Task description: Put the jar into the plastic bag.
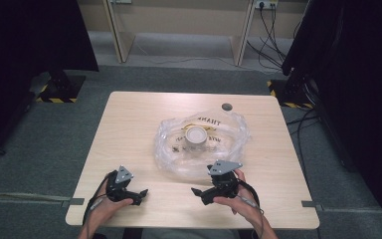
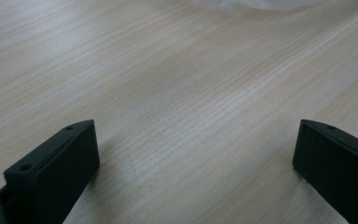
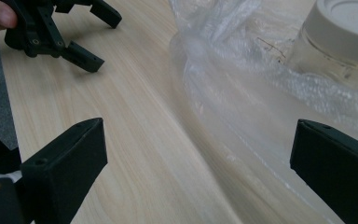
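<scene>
I have two grippers in hand, both low over the near edge of the table (image 1: 129, 124). My left gripper (image 1: 138, 195) has its jaws spread wide with only bare wood grain between them, gripping nothing; in its own view the two black jaws stand far apart at the lower corners. My right gripper (image 1: 199, 193) is likewise wide open and empty, its jaws pointing toward the left gripper. In the right gripper view its span covers wood on one side and the rim of the plastic bag (image 3: 242, 93) on the other, though I cannot tell whether it touches.

One clear plastic bag (image 1: 201, 142) lies crumpled at the table's middle, just beyond the right gripper. One jar (image 1: 196, 138) with a pale lid stands upright inside it. One small dark round disc (image 1: 227, 106) is set in the tabletop near the far edge.
</scene>
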`<state>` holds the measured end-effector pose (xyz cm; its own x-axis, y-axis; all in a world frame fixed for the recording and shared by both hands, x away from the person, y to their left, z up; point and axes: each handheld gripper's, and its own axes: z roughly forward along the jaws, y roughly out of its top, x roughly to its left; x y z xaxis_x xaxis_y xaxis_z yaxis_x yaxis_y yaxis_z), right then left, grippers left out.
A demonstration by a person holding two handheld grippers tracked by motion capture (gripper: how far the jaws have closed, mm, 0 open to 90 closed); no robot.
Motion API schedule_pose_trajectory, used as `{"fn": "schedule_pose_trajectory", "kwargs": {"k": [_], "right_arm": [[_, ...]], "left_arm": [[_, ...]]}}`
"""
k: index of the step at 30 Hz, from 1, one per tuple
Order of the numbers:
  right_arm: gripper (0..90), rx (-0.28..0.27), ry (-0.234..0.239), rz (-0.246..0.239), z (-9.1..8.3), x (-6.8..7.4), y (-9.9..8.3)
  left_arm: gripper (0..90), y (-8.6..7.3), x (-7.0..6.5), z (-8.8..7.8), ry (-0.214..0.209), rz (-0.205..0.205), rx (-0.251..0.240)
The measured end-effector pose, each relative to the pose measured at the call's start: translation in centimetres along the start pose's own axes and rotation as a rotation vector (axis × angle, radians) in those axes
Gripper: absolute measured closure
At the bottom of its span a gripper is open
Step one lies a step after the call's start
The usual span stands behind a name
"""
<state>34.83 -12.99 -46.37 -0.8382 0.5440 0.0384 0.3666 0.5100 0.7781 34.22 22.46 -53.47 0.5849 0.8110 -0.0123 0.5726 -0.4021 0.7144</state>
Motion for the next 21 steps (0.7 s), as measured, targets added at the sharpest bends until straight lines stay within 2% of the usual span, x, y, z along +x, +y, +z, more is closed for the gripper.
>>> {"fn": "schedule_pose_trajectory", "kwargs": {"k": [21], "right_arm": [[4.1,0.021,-0.016,0.058,-0.8,-0.7,-2.5]], "left_arm": [[0.0,0.0,0.0,0.0,0.000,-0.001,0.000]]}}
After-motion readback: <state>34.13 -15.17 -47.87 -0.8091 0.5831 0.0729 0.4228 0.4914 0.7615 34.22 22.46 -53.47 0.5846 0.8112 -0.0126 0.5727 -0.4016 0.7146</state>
